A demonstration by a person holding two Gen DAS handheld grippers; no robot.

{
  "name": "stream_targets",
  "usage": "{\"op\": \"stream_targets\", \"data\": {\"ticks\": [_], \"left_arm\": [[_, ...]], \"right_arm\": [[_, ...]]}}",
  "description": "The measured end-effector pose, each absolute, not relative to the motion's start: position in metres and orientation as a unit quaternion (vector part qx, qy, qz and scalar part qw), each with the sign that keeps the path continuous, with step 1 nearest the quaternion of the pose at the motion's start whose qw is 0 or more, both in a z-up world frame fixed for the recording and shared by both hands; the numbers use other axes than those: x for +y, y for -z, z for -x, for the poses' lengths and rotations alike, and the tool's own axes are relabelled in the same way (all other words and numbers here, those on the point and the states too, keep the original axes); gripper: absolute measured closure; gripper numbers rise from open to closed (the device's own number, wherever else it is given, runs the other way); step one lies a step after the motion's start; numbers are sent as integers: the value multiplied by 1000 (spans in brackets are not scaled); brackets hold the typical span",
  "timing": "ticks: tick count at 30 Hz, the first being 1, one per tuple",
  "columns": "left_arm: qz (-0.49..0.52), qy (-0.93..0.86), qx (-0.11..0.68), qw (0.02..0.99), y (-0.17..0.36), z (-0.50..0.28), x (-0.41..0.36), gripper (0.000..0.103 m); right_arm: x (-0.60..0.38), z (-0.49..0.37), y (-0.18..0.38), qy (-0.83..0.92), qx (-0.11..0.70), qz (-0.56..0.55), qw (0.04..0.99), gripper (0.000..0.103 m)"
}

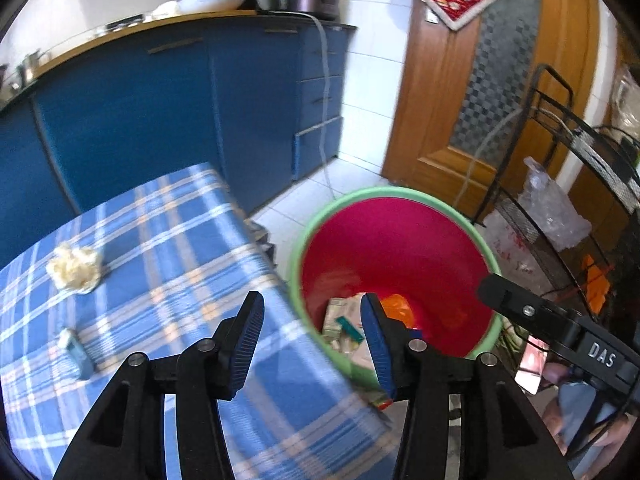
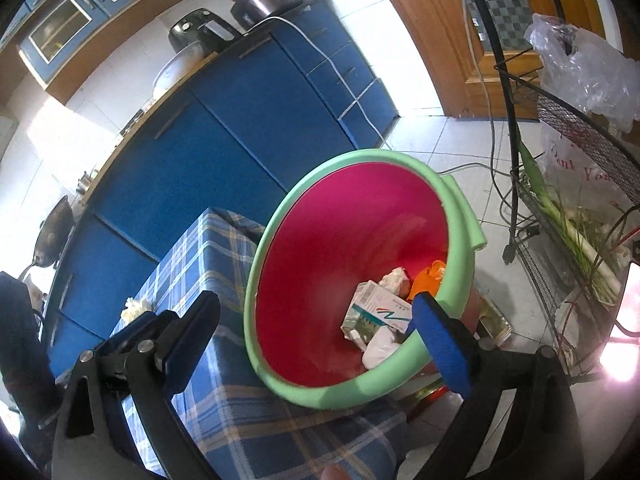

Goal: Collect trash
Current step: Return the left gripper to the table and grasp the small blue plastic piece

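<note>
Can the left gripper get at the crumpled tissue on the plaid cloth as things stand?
Probably yes: the left gripper is open and empty, and the crumpled tissue lies exposed on the plaid cloth, nothing between them.

Left gripper (image 1: 312, 336) spread wide, nothing between blue pads (image 1: 248, 344), pointing toward 12 o'clock. Right gripper (image 2: 316, 344) likewise agape and unladen, its body (image 1: 560, 328) at 3 o'clock in the left wrist view.

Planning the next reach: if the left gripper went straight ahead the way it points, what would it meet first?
Probably the plaid-covered table edge or the green bin's rim; the open left gripper straddles both, and depth is unclear.
</note>
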State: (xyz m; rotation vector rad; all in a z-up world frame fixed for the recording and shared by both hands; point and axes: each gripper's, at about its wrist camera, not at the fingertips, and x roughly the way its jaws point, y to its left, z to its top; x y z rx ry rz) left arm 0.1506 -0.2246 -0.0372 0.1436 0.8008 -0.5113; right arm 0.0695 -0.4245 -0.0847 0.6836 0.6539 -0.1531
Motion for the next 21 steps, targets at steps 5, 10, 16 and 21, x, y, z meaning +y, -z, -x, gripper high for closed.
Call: {"op": "stream_targets", "data": {"ticks": [5,10,16,21], "left_arm": [[-49,205,383,899,34,-154,-189,51],[-43,145,389,909,35,-161,-152,51],[-15,85,396,914,44,-171,-104,51],[-8,17,406,914,55,-181,-77,51]], "right_arm": [[-413,-67,81,65,314,-320,892,7],[-407,-65,77,66,312,-308,896,7],[-403,-64,76,67,314,-300,898,7],[-399,-65,77,69,319,-295,898,7]]}}
